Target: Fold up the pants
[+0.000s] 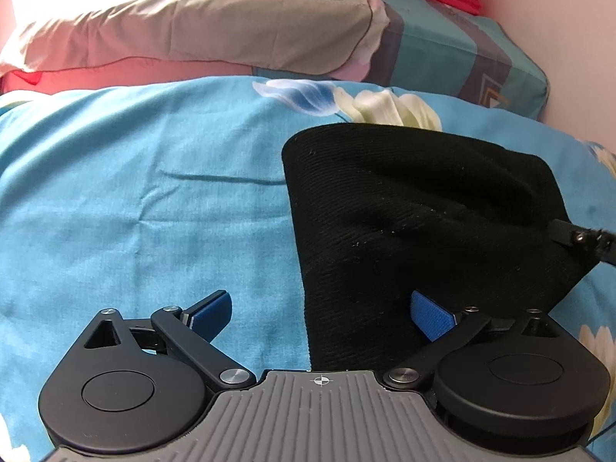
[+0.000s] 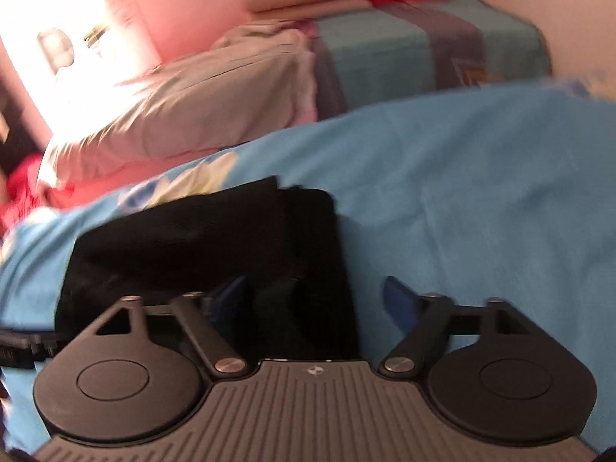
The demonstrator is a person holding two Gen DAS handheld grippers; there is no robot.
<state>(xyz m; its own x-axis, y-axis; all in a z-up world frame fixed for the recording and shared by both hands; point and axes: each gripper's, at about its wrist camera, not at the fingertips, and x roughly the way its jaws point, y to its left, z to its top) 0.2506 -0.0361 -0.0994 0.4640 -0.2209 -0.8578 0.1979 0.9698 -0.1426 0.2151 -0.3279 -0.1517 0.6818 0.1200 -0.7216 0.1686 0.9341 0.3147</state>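
apparently the folding is well advanced. the black pants [image 1: 415, 208] lie on the blue floral bedsheet [image 1: 134, 192] as a compact folded bundle, with stacked layers showing at the far corner in the right wrist view [image 2: 300, 196]. i judge that the main folds are made; what may remain is a last fold or some squaring of the edges, since the bundle looks lopsided and puckered near its middle in the left wrist view. how many layers it holds i cannot tell.

left gripper [image 1: 321, 313]: released, jaws spread wide. the near left edge of the pants runs between the two blue pads; one pad [image 1: 429, 313] lies against or just over the cloth, the other [image 1: 211, 308] stands over bare sheet. nothing is pinched.

right gripper [image 2: 312, 300]: released too, jaws wide apart, in a blurred picture. the near right edge of the pants passes between the pads; the left-hand pad [image 2: 231, 292] is over the black cloth, the right-hand pad [image 2: 398, 300] over the sheet just beside the edge. no grip on the cloth shows.

background: a beige pillow [image 1: 200, 27] and a teal patterned cushion [image 1: 454, 50] lie at the head of the bed, well apart from the pants.
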